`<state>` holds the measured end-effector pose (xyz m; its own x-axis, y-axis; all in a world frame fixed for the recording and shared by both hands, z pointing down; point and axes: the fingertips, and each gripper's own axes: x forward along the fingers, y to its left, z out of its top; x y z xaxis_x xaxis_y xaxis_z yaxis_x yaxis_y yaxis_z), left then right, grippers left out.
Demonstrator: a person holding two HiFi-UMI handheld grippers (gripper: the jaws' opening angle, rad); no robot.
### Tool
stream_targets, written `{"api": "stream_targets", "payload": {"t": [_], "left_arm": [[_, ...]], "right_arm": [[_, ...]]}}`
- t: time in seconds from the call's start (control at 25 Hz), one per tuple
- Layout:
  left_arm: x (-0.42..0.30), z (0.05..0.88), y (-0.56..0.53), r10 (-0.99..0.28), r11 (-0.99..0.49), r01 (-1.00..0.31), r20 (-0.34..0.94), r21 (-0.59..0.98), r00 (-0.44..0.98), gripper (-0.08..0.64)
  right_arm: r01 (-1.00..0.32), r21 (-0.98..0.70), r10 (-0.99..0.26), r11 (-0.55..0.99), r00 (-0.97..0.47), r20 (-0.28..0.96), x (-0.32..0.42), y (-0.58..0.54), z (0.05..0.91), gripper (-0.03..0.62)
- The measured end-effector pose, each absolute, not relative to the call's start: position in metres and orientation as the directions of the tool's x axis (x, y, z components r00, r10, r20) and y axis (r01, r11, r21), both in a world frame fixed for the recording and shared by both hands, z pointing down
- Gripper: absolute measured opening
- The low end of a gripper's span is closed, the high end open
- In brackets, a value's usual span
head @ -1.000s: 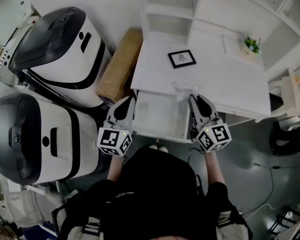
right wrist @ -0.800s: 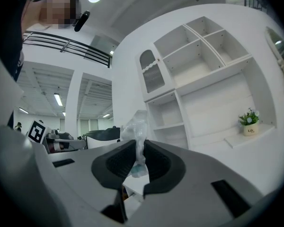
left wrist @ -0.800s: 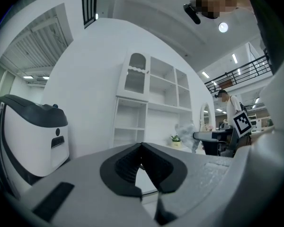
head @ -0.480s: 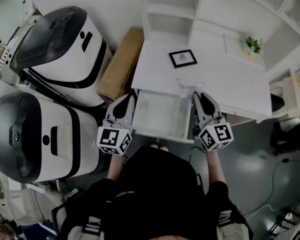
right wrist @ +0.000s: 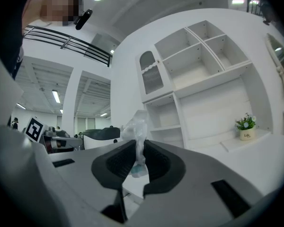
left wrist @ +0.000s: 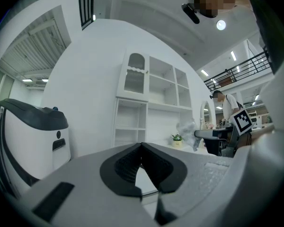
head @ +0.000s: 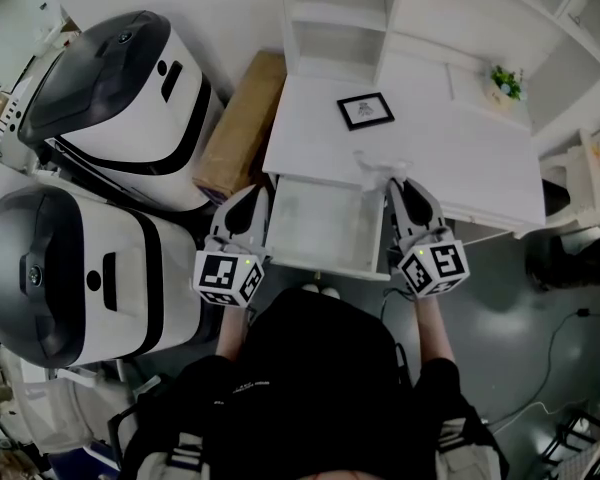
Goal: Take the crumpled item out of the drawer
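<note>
Nearest to me, my left gripper (head: 250, 203) is beside the left edge of the open white drawer (head: 320, 218). Its jaws are closed tip to tip, with nothing between them. My right gripper (head: 398, 193) is at the drawer's right edge. Its jaws are nearly together, pinching the crumpled clear plastic wad (right wrist: 136, 126), which sticks up above the pads. From the head view the wad (head: 378, 165) sits over the drawer's far right corner, where that corner meets the front edge of the white desk top (head: 450, 158). The drawer's floor looks bare.

Further on, a small black-framed picture (head: 365, 111) lies near the middle of the desk top, and a little potted green plant (head: 505, 83) stands toward its far right corner. A brown cardboard box (head: 240, 128) leans along the desk's left edge. White open shelving (head: 330, 28) rises behind.
</note>
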<state>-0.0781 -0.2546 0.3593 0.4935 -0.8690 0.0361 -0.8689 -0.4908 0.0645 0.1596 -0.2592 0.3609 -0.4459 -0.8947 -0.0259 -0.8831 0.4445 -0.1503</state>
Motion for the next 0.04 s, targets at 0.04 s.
{"api": "stream_targets", "payload": {"t": [0.04], "left_arm": [[-0.0785, 0.3593, -0.2549, -0.869, -0.491, -0.869, 0.035, 0.065, 0.493, -0.002]], "right_arm": [[-0.883, -0.148, -0.895, 0.445, -0.446, -0.026, 0.1593, -0.2595, 0.3608, 0.041]]}}
